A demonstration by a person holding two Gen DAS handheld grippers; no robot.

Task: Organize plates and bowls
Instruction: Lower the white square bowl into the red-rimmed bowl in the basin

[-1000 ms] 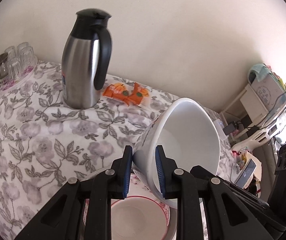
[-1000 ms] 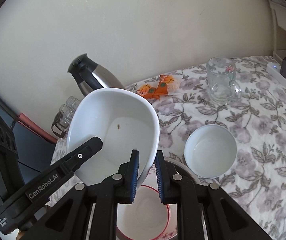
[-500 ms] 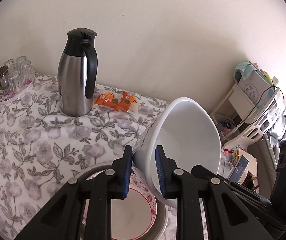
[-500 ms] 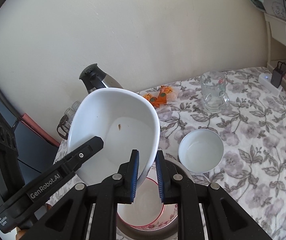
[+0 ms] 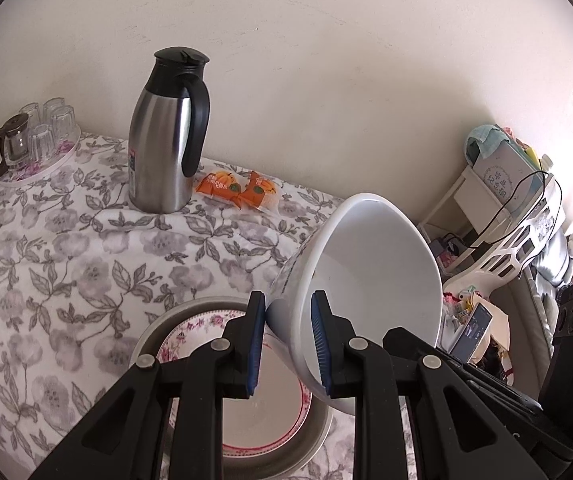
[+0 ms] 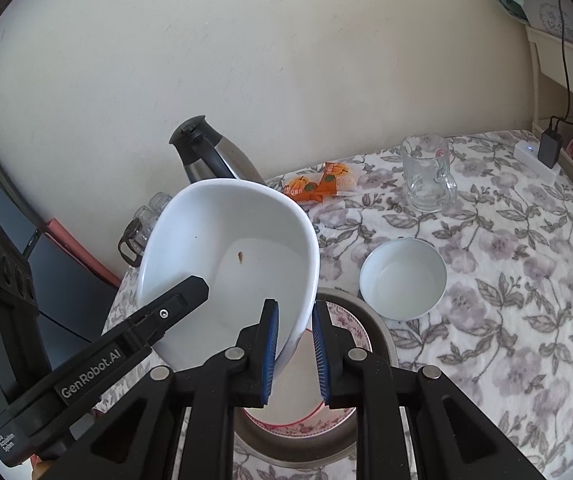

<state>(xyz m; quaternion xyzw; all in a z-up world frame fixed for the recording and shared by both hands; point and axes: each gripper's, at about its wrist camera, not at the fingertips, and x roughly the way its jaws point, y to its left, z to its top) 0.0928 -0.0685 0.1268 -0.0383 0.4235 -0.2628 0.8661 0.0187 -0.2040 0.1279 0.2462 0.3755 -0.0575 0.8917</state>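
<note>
White ceramic, the large bowl (image 6: pixel 230 264) is hanging tilted above the floral plate (image 5: pixel 206 328) in a metal dish (image 6: pixel 382 332) at the tabletop's near edge. The left gripper (image 5: pixel 288 342) and right gripper (image 6: pixel 295 350) are each clamping opposite rim sections. A small bowl (image 6: pixel 402 278) is sitting just beside the dish.

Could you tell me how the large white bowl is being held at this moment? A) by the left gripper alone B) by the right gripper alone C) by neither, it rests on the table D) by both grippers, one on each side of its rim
D: the left gripper and the right gripper each pinch the rim of the large white bowl.
</note>
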